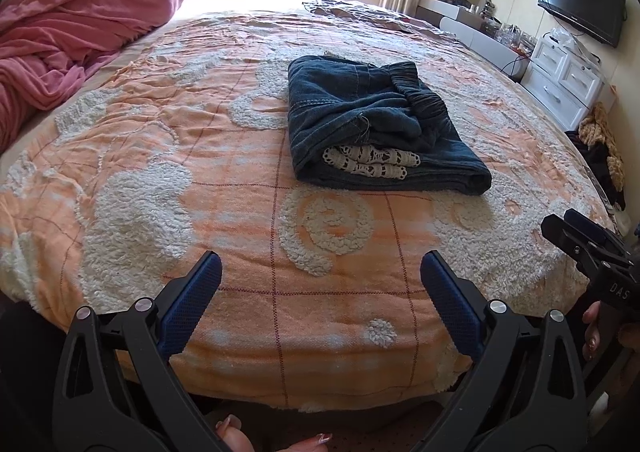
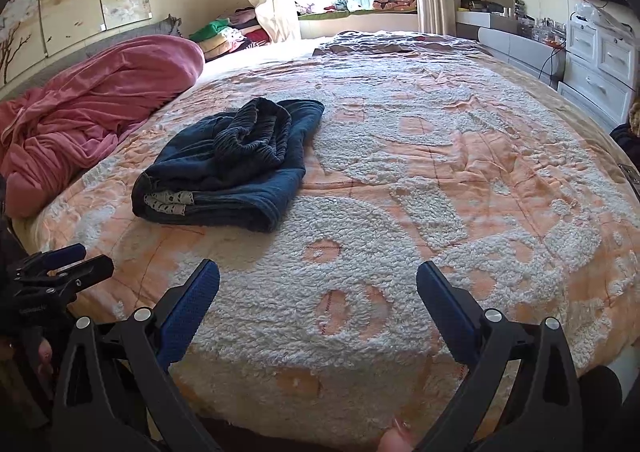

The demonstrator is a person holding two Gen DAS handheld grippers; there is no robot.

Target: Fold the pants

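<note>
— Lying where, the folded dark-blue denim pants with lace trim [image 1: 380, 123]?
— Frame centre, on the orange-and-white tufted bedspread [image 1: 200, 179].
— Tools?
— Left gripper [image 1: 320, 284] wide, empty; right gripper [image 2: 318, 292] likewise, lower frame. Probably hovering.

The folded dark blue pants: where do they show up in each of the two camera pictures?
Left wrist view: the pants lie on the bed just right of centre, upper half.
Right wrist view: the pants lie left of centre, middle height.
Shared landmark: the pink blanket heaped at the bed's left edge.
</note>
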